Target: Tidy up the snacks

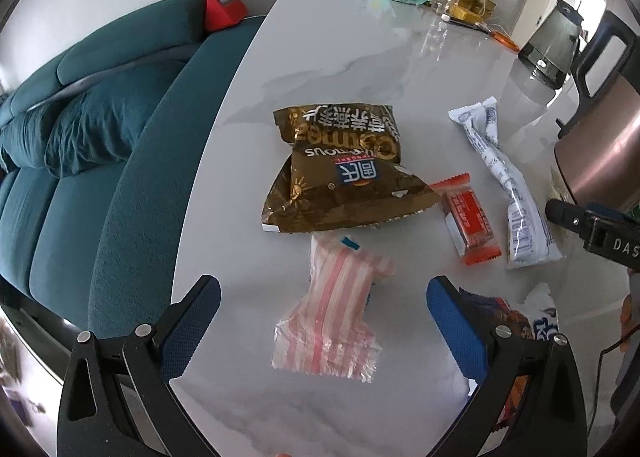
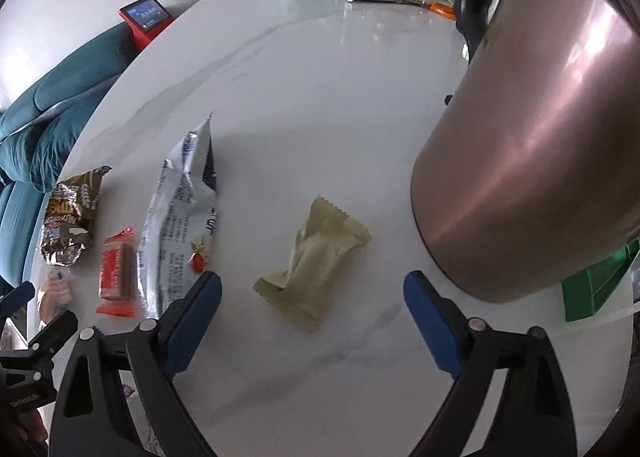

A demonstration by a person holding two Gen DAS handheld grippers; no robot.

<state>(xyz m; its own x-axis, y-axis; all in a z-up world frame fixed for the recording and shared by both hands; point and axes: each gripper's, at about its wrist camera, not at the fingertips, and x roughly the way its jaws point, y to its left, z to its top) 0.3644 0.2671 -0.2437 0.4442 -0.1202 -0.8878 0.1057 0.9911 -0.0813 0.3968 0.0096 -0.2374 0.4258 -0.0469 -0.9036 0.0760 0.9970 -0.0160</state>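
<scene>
Snacks: brown bag, red bar, white packet, striped packet and green packet lie loose and apart on the desk.
Done: nothing gathered (no container visible).
Left gripper: released, straddling the striped packet.
Right gripper: released, framing the green packet.
Left to do: nearly everything, likely.

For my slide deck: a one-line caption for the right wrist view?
Open right gripper hovers above a pale green snack packet on the marble table.
</scene>
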